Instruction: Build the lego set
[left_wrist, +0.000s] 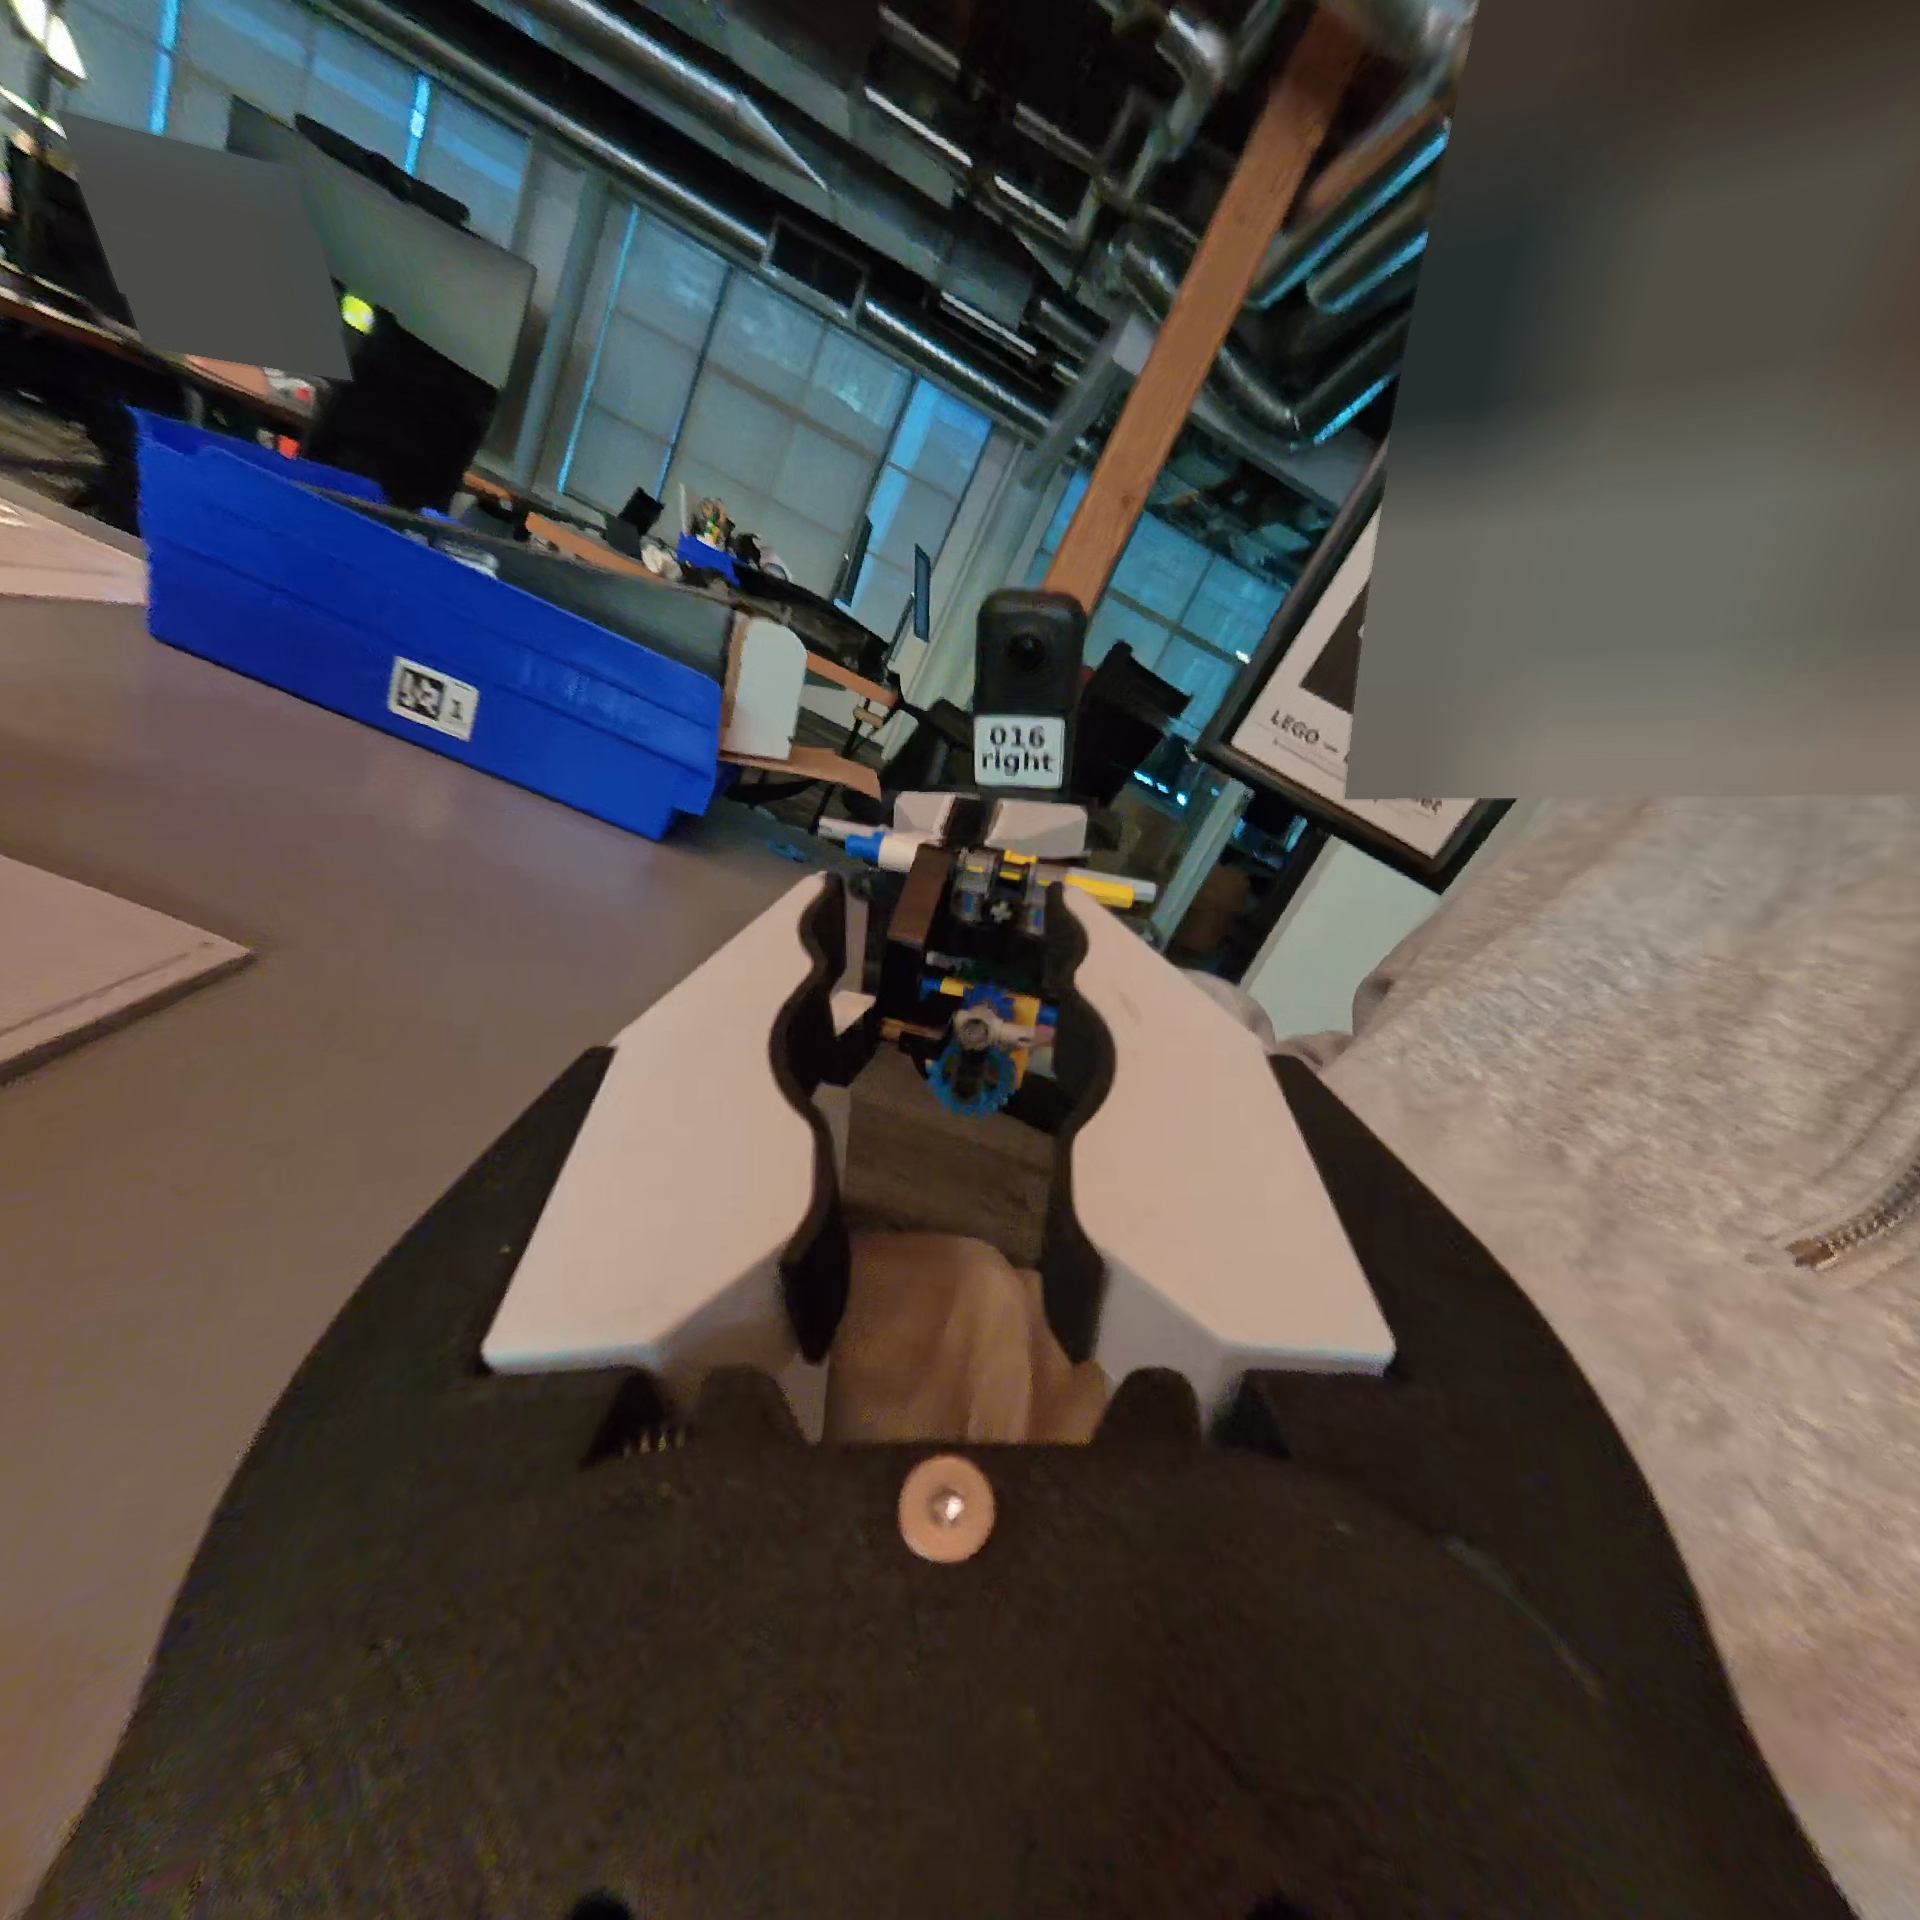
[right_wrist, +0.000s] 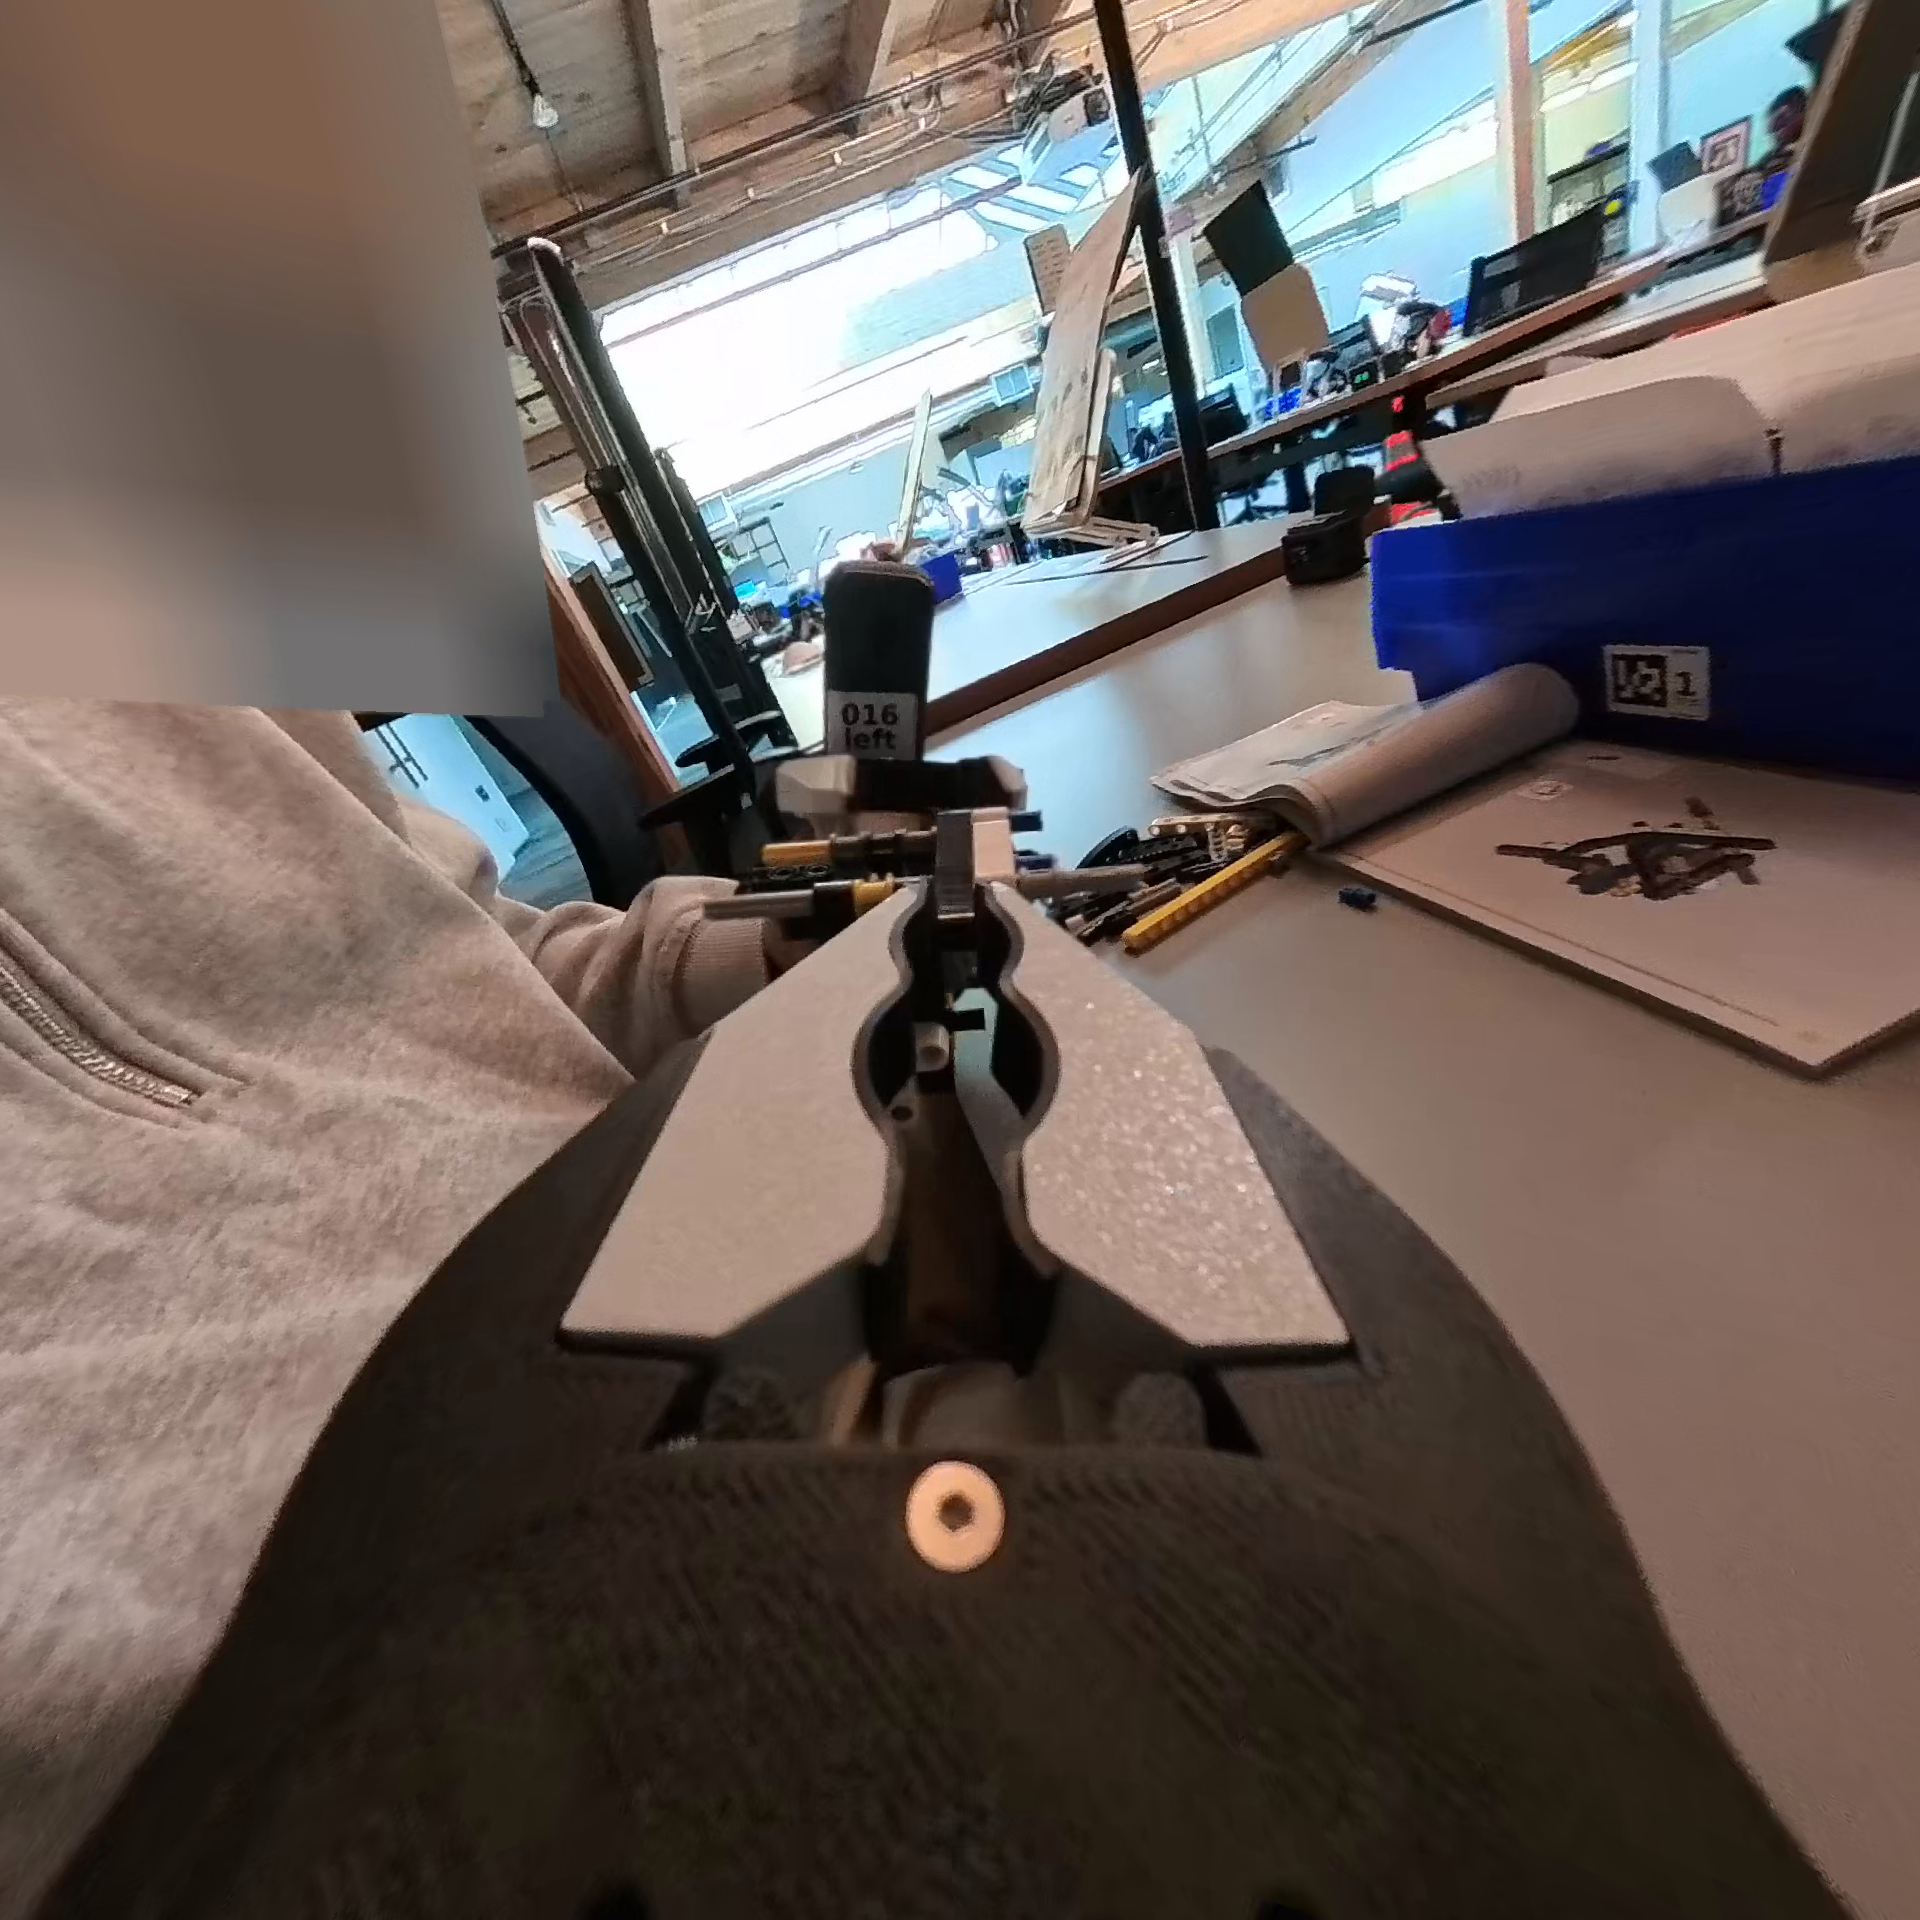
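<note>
You hold the black, yellow and blue lego assembly (left_wrist: 971, 977) in mid-air between both tools, off the grey tabletop (right_wrist: 1455, 1195), likely so both ends stay reachable. Your left gripper (left_wrist: 951, 935), its white textured fingers (left_wrist: 717, 1091) lined with wavy black pads, pinches the model's lower body. At twelve o'clock your right gripper (right_wrist: 954, 899) nips a thin grey plate (right_wrist: 954, 868) on its far end. Loose beams and pins (right_wrist: 1174, 883) lie at two o'clock beside the open instruction booklet (right_wrist: 1621, 914).
</note>
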